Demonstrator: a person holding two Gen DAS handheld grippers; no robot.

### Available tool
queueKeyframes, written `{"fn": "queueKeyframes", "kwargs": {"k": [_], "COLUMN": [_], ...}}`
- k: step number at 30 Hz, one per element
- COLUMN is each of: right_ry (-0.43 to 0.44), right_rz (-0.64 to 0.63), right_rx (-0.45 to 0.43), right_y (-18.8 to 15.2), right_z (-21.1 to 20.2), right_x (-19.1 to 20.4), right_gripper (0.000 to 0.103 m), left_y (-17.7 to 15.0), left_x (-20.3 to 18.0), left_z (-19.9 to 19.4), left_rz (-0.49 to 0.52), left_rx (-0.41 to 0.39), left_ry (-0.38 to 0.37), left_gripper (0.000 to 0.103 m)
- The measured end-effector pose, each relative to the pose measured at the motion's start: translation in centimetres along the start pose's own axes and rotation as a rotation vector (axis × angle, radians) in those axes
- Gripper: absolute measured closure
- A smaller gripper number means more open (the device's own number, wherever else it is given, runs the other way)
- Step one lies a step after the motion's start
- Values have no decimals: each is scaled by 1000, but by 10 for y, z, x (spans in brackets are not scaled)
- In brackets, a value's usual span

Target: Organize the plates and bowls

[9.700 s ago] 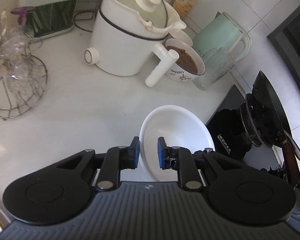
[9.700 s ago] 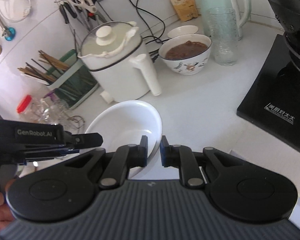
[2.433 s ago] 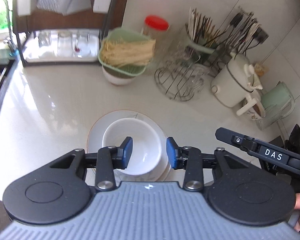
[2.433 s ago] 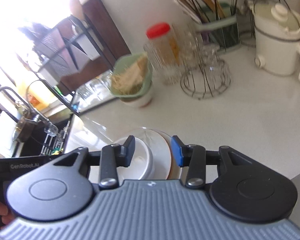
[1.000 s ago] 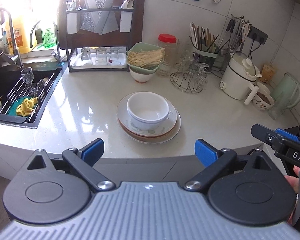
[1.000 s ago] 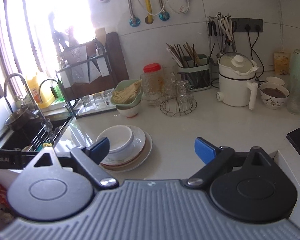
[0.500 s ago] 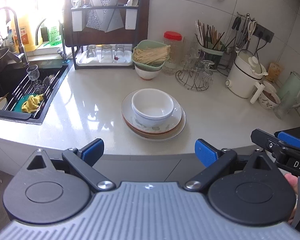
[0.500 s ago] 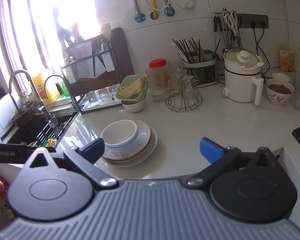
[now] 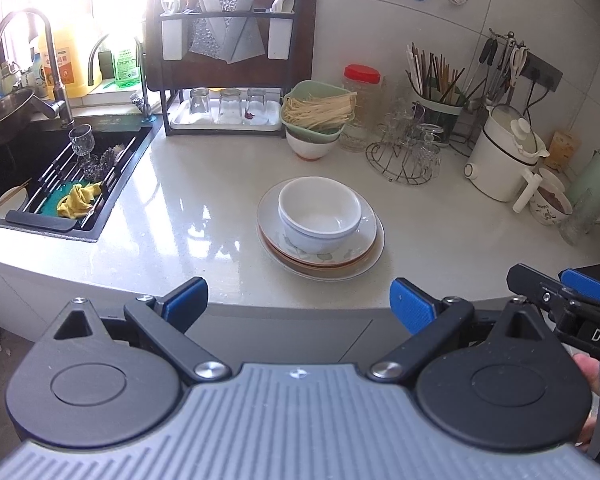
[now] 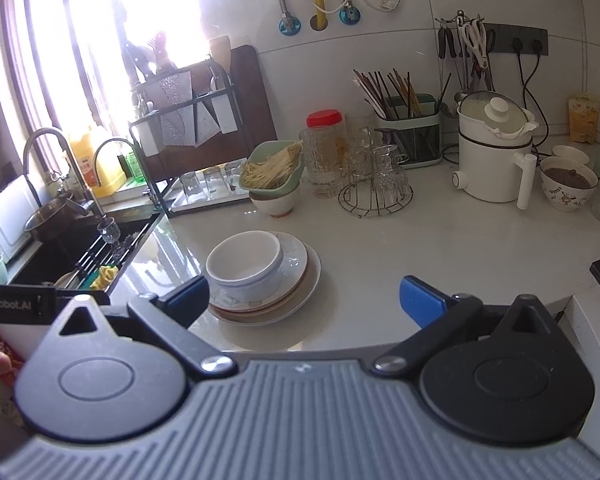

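White ceramic, one stack (image 9: 320, 236): two nested bowls (image 9: 320, 210) are counted, mouths upward, seated on plates (image 9: 364, 252) of which three rims are made out in the left wrist view, the exact number not being certain. The stack is set near the front edge of the pale countertop (image 9: 440, 236), right of the sink (image 9: 40, 184), and is seen again in the right wrist view (image 10: 264, 280). Being round, it has no long axis on the counter; its axis is upright. The top bowl is empty.

Grippers, two. The left gripper (image 9: 298, 304) is held back from the counter edge, jaws spread wide, nothing between the blue pads (image 9: 410, 306). The right gripper (image 10: 304, 296) is likewise spread to its widest, empty, pads (image 10: 420, 298) clear of the stack.

Other containers:
- One green colander (image 9: 318, 110) of pale noodles, seated on one white bowl (image 9: 310, 148).
- One red-lidded jar (image 9: 360, 108), contents unclear.
- One green holder (image 9: 440, 108) of chopsticks.
- One wire rack (image 9: 406, 152) of inverted glasses.
- One tray (image 9: 224, 120) with three upturned glasses.
- One white lidded pot (image 9: 504, 156).
- One patterned bowl (image 9: 550, 206) holding something brown.
- The sink rack, bearing one stemmed glass (image 9: 80, 144) and one yellow cloth (image 9: 78, 202).
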State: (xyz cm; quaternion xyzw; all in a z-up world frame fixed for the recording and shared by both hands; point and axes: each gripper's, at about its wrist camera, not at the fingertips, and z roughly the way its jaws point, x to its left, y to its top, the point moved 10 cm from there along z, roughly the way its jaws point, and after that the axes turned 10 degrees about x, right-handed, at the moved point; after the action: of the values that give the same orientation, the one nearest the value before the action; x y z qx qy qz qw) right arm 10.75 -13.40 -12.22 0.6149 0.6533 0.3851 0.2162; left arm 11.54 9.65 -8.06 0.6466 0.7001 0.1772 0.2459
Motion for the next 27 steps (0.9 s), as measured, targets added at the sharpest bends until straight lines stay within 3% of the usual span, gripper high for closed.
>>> {"fn": "queueKeyframes", "kwargs": {"k": [27], "right_ry": [2], "right_rz": [30], "right_rx": [-1], "right_y": [-4], "right_z": [-7], "right_x": [-7], "right_gripper": [0], "left_y": [0], "left_x": [-9], "left_z": [-3], "left_rz": [0], "left_rx": [2], "left_ry": [4], "left_gripper": [4]}}
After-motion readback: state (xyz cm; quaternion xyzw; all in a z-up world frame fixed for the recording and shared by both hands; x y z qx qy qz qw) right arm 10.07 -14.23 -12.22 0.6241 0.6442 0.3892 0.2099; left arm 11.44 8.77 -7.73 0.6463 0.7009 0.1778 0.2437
